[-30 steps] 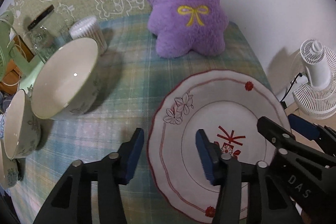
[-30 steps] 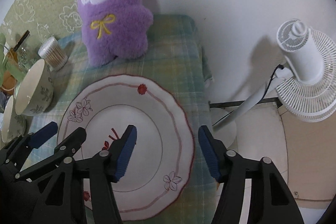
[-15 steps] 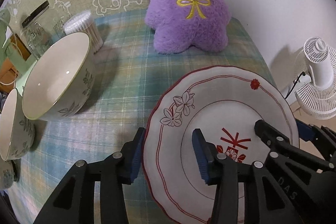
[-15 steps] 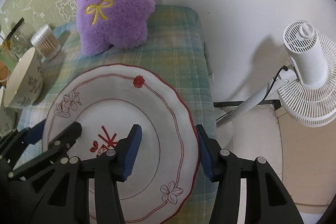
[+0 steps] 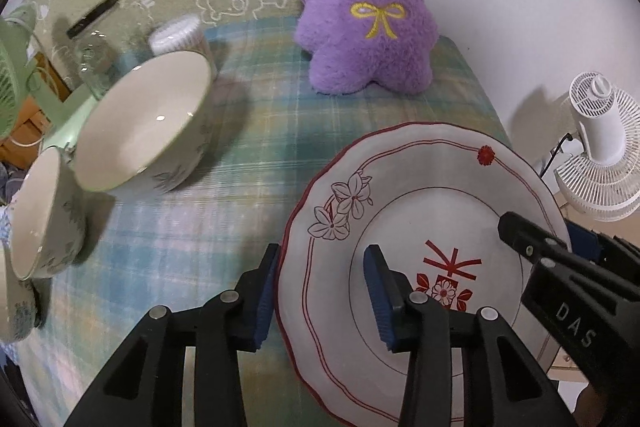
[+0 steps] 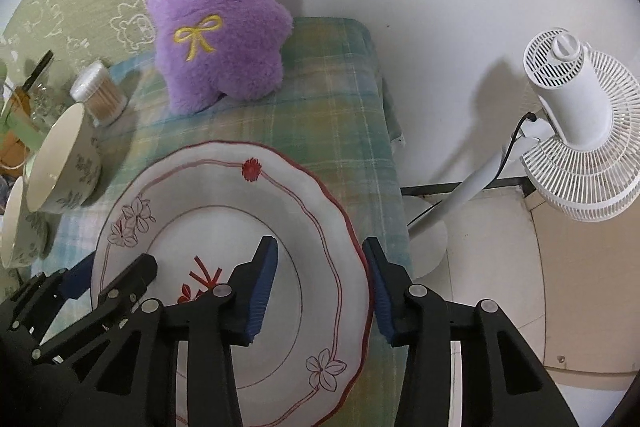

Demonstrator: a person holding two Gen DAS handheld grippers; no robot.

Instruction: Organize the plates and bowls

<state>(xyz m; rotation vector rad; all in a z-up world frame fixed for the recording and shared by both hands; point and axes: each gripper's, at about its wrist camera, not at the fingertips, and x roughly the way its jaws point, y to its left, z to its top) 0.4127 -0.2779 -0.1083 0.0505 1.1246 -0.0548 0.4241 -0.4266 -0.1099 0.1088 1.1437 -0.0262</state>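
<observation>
Straddling opposite rims of the plate [image 5: 424, 195] for a level two-sided lift; left gripper [image 5: 320, 291] and right gripper [image 6: 318, 285] closing in, not yet clamped.

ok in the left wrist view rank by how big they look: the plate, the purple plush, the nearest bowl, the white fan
1. plate, largest, though it is nearest the camera
2. purple plush
3. bowl, close behind the plush, so that order is unsure
4. white fan, smallest, partly cut off at the edge

Plate [image 5: 420, 211] on the tablecloth [image 5: 256, 155] straddled by both tools; bowls [image 5: 144, 131] left of it, plush [image 5: 364, 7] beyond, fan [image 6: 576, 131] off right.
</observation>
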